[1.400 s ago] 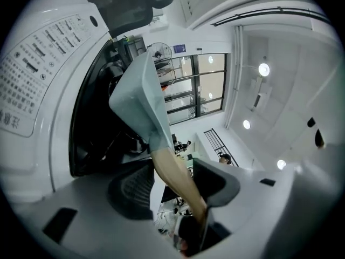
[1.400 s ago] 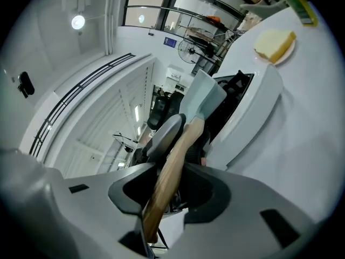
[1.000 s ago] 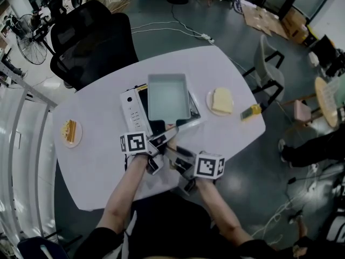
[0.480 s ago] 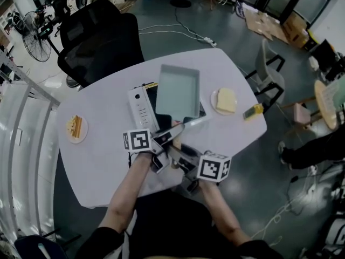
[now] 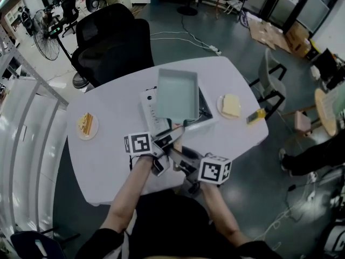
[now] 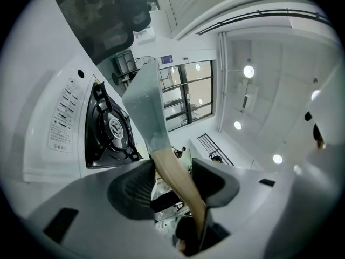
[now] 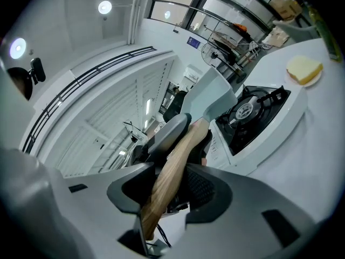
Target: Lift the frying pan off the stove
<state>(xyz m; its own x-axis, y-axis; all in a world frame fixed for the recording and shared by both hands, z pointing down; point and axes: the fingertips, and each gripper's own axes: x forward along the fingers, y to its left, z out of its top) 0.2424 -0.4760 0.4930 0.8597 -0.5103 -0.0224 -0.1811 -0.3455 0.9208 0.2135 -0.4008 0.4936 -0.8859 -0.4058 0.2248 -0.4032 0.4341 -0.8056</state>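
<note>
A pale grey-green rectangular frying pan [image 5: 177,95] with a wooden handle [image 5: 173,131] hangs tilted above the white single-burner stove [image 5: 150,110]. Both grippers hold the handle. My left gripper [image 5: 164,141] is shut on it nearer the pan, and my right gripper [image 5: 181,156] is shut on it further back. In the left gripper view the pan [image 6: 144,104] stands clear of the black burner [image 6: 110,128], with the handle [image 6: 175,177] between the pads. The right gripper view shows the handle [image 7: 172,171] pinched, with the pan [image 7: 215,93] above the burner [image 7: 250,112].
On the white oval table [image 5: 108,161] a plate with a slice of bread [image 5: 230,106] lies right of the stove. A plate with a piece of cake [image 5: 86,124] lies at the left. A small yellow object [image 5: 255,115] sits near the right edge. A black office chair [image 5: 113,42] stands behind.
The pan has risen and now sits more to the right over the stove, so more of the white stove front shows. Both grippers stay closed on the handle.
</note>
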